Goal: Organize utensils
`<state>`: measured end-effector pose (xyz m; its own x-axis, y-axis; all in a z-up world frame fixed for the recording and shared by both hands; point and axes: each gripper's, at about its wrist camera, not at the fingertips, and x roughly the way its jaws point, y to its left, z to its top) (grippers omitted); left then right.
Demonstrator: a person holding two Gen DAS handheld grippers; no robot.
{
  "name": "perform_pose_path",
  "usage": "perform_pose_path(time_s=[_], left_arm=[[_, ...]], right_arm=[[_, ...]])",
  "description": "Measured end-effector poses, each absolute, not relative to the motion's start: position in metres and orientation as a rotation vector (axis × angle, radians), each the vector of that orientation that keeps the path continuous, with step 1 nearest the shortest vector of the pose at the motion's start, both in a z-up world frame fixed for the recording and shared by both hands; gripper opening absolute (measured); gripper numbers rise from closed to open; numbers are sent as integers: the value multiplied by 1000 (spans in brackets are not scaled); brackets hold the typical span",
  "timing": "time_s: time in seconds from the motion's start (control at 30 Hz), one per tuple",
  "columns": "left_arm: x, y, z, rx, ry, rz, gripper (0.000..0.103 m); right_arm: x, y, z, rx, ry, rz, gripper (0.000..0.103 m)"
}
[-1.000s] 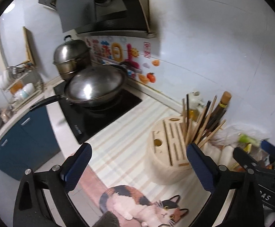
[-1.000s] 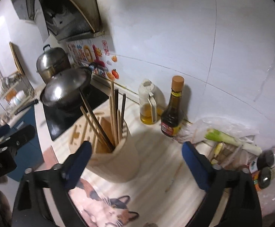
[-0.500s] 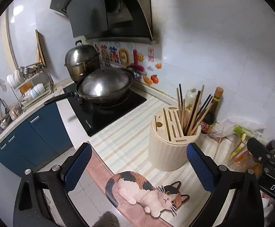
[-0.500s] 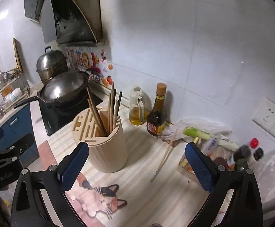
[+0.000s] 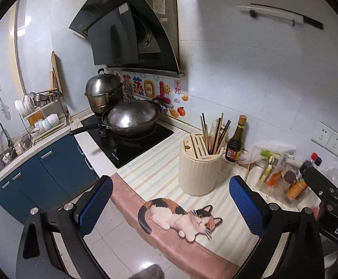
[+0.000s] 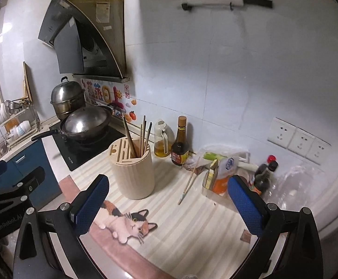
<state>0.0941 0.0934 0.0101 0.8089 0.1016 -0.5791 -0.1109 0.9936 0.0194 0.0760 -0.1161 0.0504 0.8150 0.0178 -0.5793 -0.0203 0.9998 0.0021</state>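
A cream ribbed utensil holder stands on the striped counter mat with several chopsticks upright in it. One loose chopstick lies flat on the mat to the holder's right, its far end by the plastic bag; its tip shows in the left wrist view. My left gripper is open and empty, held back above the counter's front edge. My right gripper is open and empty too, in front of the holder and the loose chopstick.
A wok and a steel pot sit on the black hob at left. A soy sauce bottle and an oil bottle stand at the wall. Packets and bottles crowd the right. A cat-print mat covers the counter front.
Both grippers have pulled back and up from the holder, so it looks smaller and farther. The loose chopstick on the mat has come into view. Both stay open.
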Motion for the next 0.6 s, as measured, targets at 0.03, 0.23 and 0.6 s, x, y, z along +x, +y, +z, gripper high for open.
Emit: perform_pose_path(time_s=[0.03, 0.23, 0.6], left_arm=[[87, 94, 11, -17, 619, 112, 102], [60, 97, 21, -48, 672, 104, 102], [59, 93, 31, -60, 712, 144, 102]], right_arm=[[69, -115, 54, 0, 615, 20, 103], [43, -110, 66, 7, 635, 50, 103], [48, -120, 83, -23, 653, 63, 103]])
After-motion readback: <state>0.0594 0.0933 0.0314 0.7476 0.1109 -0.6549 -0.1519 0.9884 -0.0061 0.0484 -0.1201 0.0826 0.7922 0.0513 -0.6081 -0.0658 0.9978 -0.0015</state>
